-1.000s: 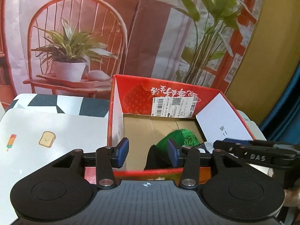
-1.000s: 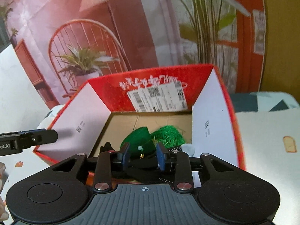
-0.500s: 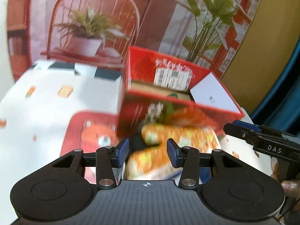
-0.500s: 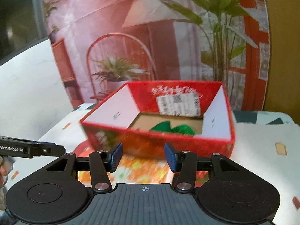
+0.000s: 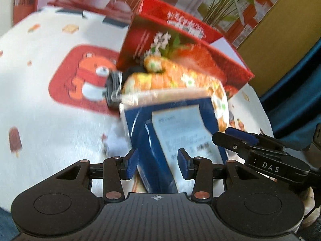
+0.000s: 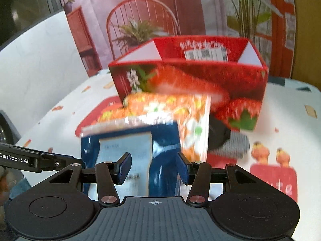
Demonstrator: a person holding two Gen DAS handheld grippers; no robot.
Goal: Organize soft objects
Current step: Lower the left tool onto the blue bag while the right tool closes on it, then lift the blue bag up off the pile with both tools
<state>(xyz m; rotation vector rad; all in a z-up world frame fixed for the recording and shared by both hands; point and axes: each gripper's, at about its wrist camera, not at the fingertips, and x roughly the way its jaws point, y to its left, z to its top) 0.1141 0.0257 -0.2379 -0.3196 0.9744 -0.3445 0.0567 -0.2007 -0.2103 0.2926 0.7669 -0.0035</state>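
My left fingers [image 5: 157, 165] and right fingers [image 6: 154, 167] are spread and hold nothing; the soft blue packet [image 5: 176, 140] lies on the tabletop [image 5: 50, 124], just before the red box [image 6: 190, 88]; I should come down slowly, pinch its near edge, then lift.

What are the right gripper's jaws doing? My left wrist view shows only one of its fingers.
Observer: In the right wrist view the right gripper is open, and its jaws have just been opening. The blue-and-orange packet shows in the gap, but the pads do not press on it.
Operator: What lies on that packet's right side, near the box?
Observer: A black item with a grey striped end lies there on the table, in front of the lower right corner of the red strawberry box.
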